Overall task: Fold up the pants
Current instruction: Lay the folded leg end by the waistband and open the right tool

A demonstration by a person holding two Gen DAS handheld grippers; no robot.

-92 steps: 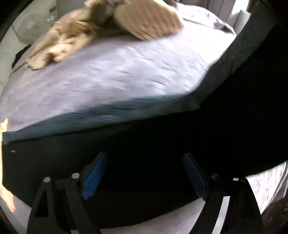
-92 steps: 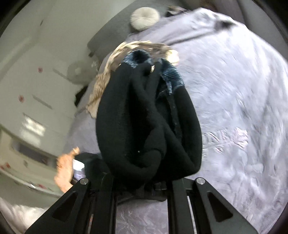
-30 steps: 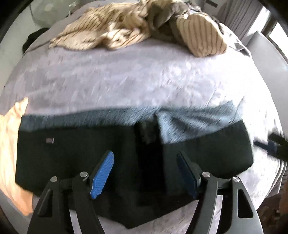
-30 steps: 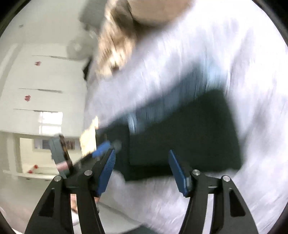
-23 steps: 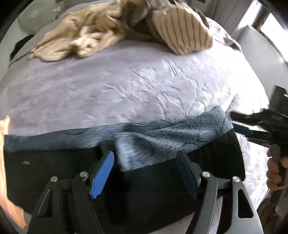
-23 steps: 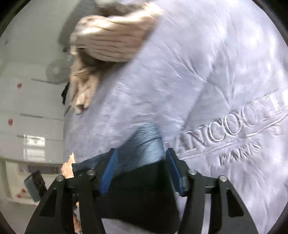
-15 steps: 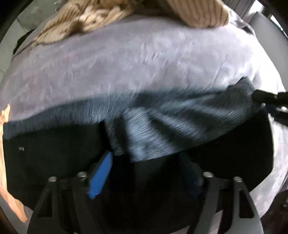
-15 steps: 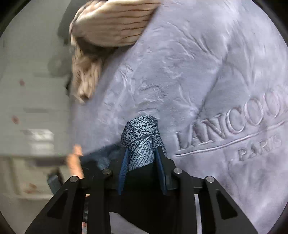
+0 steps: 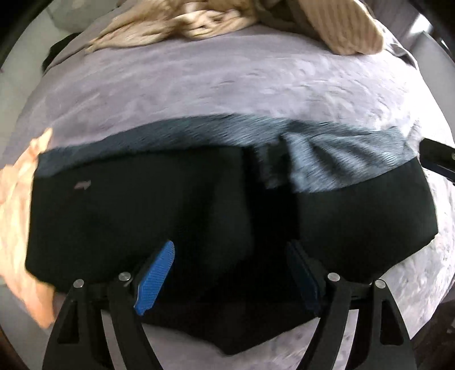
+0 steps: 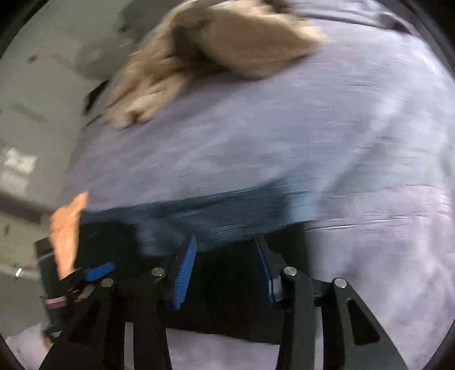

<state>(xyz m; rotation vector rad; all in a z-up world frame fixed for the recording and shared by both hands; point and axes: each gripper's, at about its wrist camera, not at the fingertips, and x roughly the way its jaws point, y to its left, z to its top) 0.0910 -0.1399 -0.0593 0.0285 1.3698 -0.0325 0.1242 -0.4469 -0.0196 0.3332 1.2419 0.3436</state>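
The black pants lie spread across the lavender bed cover, with their blue-grey patterned waistband along the far edge. My left gripper is open and empty, hovering over the near part of the pants. My right gripper is open too, with its blue pads over the pants just below the waistband. The right gripper's black tip shows at the right edge of the left wrist view. Both views are motion-blurred.
A heap of beige striped clothes lies at the far side of the bed; it also shows in the right wrist view. An orange-pink cloth lies at the pants' left end. The bed cover spreads between. White cabinets stand left.
My right gripper has let go of the waistband corner and opened. The waistband now lies flat on the bed. The left gripper stays open and has pulled back slightly.
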